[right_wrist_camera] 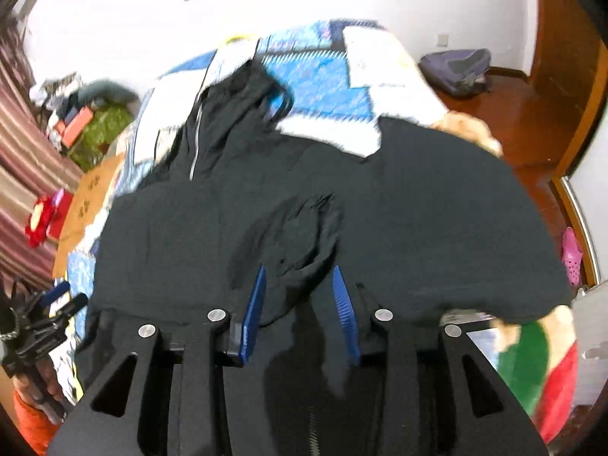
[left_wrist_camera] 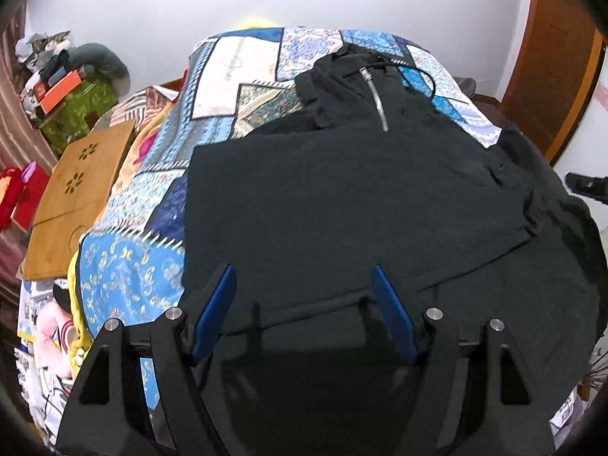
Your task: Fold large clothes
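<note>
A large black zip-up jacket lies spread over a blue patchwork quilt on a bed, its silver zipper and drawcord at the far end. My left gripper hovers open over the jacket's near hem, with nothing between its blue pads. In the right wrist view the jacket fills the middle. My right gripper stands partly open over it, and a rumpled fold of black cloth lies loose between the pads. The left gripper, held by a hand with an orange sleeve, shows at the lower left.
A wooden board leans at the bed's left side, with a cluttered green box behind it. On the right are wooden floor, a dark bag, a pink shoe and a green and red soft toy.
</note>
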A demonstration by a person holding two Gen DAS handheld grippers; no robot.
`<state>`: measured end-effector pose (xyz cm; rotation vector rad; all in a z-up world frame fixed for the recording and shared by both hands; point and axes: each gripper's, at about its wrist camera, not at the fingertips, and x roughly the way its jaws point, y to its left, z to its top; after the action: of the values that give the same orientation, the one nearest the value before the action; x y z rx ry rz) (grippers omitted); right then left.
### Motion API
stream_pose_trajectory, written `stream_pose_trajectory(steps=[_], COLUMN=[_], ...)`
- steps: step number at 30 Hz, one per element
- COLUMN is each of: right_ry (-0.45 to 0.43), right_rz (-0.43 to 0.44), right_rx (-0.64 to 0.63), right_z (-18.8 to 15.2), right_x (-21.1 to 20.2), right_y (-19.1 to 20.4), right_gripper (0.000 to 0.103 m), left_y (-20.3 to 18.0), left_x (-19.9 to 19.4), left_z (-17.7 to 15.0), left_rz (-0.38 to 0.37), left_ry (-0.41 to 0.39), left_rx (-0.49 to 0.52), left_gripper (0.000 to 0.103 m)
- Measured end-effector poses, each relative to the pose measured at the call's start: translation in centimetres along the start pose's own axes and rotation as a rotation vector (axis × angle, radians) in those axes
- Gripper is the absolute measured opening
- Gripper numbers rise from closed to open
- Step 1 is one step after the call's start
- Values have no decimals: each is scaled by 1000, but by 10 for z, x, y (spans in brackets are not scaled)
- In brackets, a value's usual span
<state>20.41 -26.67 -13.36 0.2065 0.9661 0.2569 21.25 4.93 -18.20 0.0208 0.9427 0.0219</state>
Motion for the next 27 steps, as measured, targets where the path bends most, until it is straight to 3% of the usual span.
stream_pose_trajectory(steps=[5, 10, 14, 23, 27], right_ry=[-116, -183, -169, -23, -30], right_rz=[-23, -86, -92, -61, -17], right_rx=[86, 191, 298, 545, 626], right_z=[7, 8, 1, -34, -41], right_x=[-39, -61, -59, -7, 2], right_y=[-34, -79, -114, -182, -197], right_gripper=[58, 60, 61, 61, 66], left_y=[-15, -30, -38, -53, -54], left_x=[-3, -3, 3, 28, 36], left_z=[18, 36, 45, 41, 37], left_rz=[-21, -37, -58, -88, -90], left_ry=[-36, -66, -68, -13, 17], left_rx=[11, 20, 15, 10, 13], left_gripper=[73, 73, 73, 73, 73])
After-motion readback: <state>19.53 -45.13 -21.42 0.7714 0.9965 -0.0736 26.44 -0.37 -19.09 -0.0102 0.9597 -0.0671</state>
